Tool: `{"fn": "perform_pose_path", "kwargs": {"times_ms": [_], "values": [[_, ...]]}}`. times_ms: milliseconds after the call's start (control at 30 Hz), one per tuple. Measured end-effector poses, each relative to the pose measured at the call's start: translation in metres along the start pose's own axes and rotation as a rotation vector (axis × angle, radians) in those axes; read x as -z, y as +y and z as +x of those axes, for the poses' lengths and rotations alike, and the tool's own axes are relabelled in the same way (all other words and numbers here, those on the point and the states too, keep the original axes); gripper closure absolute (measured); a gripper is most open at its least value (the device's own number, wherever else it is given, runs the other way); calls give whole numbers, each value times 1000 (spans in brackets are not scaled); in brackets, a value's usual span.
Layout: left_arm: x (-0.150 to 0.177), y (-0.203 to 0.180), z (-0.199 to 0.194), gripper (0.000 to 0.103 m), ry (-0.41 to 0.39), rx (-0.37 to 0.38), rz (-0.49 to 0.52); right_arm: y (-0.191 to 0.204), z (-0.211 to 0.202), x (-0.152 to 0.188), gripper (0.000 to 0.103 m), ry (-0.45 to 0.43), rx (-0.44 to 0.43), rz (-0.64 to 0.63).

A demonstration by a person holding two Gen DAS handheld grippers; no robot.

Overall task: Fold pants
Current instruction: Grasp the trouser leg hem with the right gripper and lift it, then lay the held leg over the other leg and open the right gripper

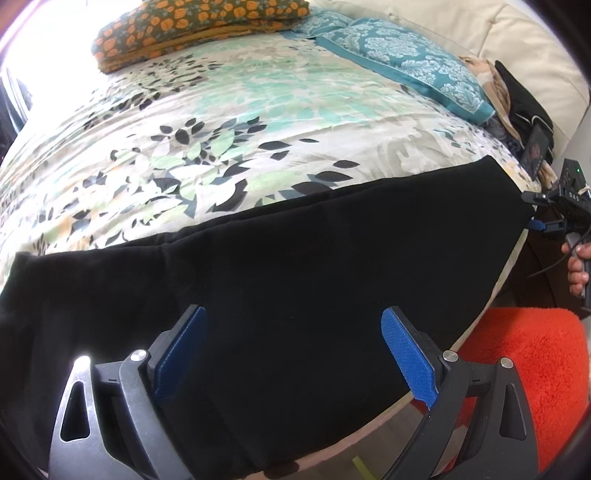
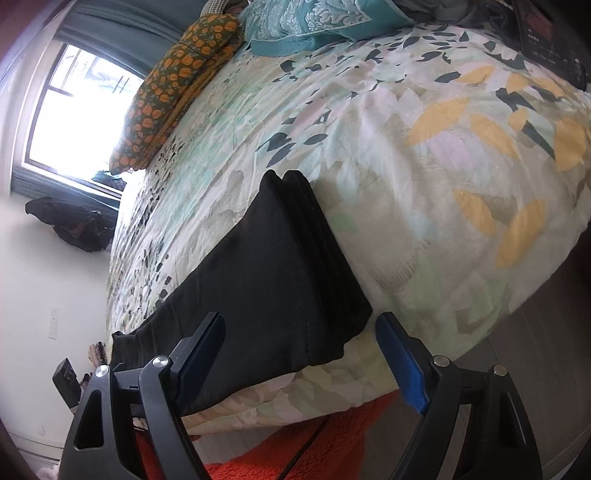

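Black pants (image 1: 295,258) lie stretched lengthwise along the near edge of a bed with a leaf-print cover (image 1: 221,122). My left gripper (image 1: 295,314) hovers open above the middle of the pants, blue pads wide apart and nothing pinched. In the right wrist view the pants' layered end (image 2: 295,258) lies flat on the cover (image 2: 424,166). My right gripper (image 2: 301,319) stands open over that end's near corner, its pads not pressing on the cloth. From the left wrist view the right gripper (image 1: 535,212) shows at the pants' far right end, held by a person's hand (image 1: 578,266).
An orange-flowered folded blanket (image 1: 192,29) and a teal patterned pillow (image 1: 406,62) lie at the head of the bed. A phone (image 1: 535,155) and dark clothes (image 1: 524,103) sit at its right edge. A red fuzzy rug (image 1: 524,369) lies below the bed edge. A window (image 2: 74,110) is at left.
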State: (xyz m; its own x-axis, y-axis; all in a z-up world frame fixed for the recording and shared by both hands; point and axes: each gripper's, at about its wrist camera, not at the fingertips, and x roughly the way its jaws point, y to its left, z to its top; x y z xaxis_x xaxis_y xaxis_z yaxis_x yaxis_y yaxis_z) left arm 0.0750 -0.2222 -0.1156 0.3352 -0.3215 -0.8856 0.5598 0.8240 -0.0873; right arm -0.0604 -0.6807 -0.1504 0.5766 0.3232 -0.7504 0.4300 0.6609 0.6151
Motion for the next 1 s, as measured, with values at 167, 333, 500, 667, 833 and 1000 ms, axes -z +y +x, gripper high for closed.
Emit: {"fn": "perform_pose_path", "kwargs": {"times_ms": [167, 333, 500, 667, 833, 1000], "values": [[1, -4, 6, 7, 11, -7, 9, -13, 5, -1, 77, -28, -47, 85], [7, -27, 29, 7, 83, 15, 88, -10, -6, 4, 87, -68, -130, 91], [5, -21, 37, 11, 120, -7, 62, 41, -27, 17, 87, -121, -288, 57], [-7, 68, -16, 15, 31, 71, -234, 142, -15, 56, 87, -76, -423, -67], [24, 181, -81, 12, -66, 26, -451, 253, 54, 121, 87, 6, -484, -167], [93, 261, -126, 11, -129, -52, -595, 347, 157, 202, 87, 119, -446, -240]]}}
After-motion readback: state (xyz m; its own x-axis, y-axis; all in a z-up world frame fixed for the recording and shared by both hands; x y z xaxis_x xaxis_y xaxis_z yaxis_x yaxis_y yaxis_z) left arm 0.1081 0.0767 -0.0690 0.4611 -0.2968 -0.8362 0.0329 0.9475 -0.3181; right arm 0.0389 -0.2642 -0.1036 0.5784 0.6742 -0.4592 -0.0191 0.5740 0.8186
